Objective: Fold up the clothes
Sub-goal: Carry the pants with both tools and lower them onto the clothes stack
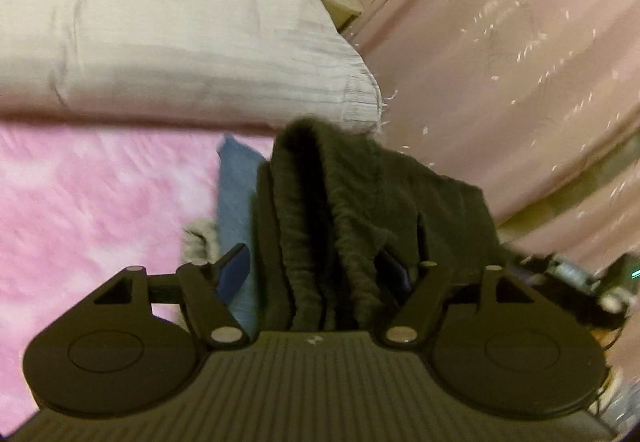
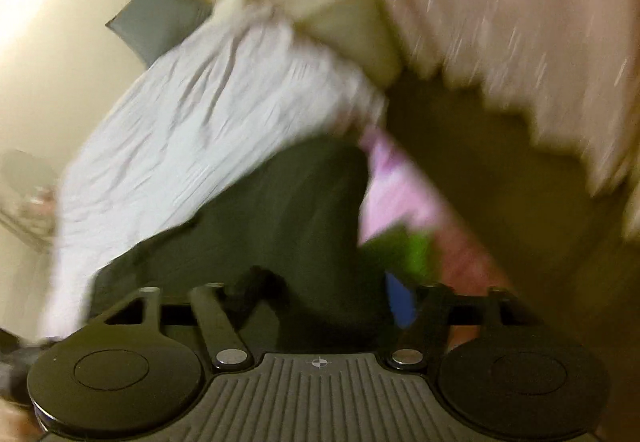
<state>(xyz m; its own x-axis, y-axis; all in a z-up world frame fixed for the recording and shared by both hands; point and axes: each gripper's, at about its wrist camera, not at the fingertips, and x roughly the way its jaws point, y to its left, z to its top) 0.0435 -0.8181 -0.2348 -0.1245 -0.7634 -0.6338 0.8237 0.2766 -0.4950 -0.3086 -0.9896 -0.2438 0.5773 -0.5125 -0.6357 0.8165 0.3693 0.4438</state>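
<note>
Centre frame, both views: left gripper (image 1: 320, 274) pinching bunched dark garment (image 1: 344, 201); right gripper (image 2: 320, 294) grip unclear, blurred. Risk: cloth slipping mid-swing.

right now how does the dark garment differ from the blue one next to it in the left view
The dark garment is bunched into thick ribbed folds and sits between the left tool's fingers; the blue garment looks smooth and flat, lying to one side outside the grip. The dark one fills far more of the view. Both are cloth above the pink blanket.
</note>
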